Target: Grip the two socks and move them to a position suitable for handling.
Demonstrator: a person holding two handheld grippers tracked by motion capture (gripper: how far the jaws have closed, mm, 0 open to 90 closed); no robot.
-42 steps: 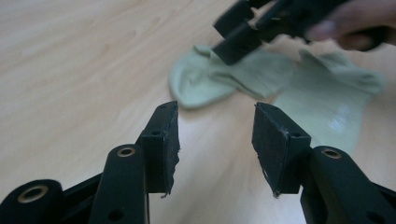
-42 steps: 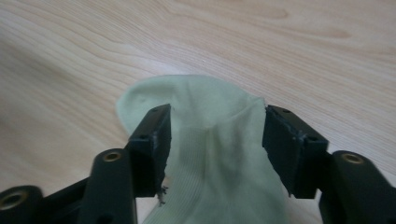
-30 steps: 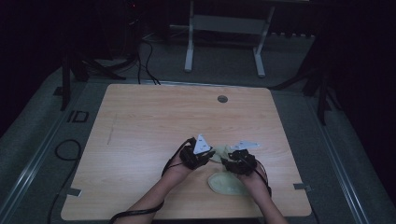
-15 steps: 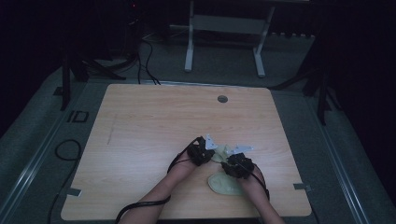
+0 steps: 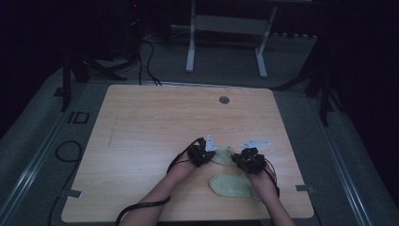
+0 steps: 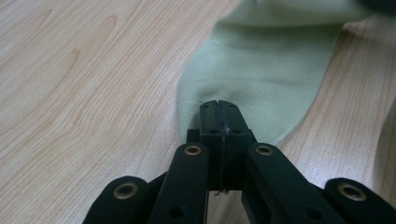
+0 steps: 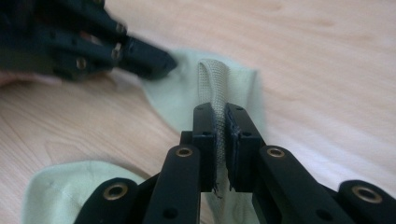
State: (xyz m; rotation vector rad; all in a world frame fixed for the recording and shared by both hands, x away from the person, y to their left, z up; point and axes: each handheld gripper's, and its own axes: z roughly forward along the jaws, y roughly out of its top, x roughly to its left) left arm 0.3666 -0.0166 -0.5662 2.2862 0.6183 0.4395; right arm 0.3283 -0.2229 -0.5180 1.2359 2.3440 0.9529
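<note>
Socks: two pale green ones on the wooden table (image 5: pixel 141 141), near the person's edge. One sock (image 5: pixel 224 155) lay between the two grippers; second sock (image 5: pixel 233 185) lay flat just nearer the person, beside the right hand (image 5: pixel 263 181).

Left gripper (image 6: pixel 218 109) had its jaws closed on an edge of the sock (image 6: pixel 261 70), fabric puckered right at the tips, rest of that sock flat on the wood. Right gripper (image 7: pixel 219 116) had its jaws pinched on a raised fold of the same sock (image 7: pixel 212 77); the mesh-like weave stood up above the tips. The left gripper also appeared in the right gripper view (image 7: pixel 140 56), close by at the far edge of the fabric.

Judged step: both ends gripped, sock about to be lifted or spread, probably to lay it onto the second sock (image 7: pixel 70 191) for pairing. Can't confirm which end was cuff and which was toe.

Next move would need both grips held and a matched lift, moderate tension so the thin knit doesn't slip out. Then carry toward the person and line it up over the flat one before letting go.
</note>
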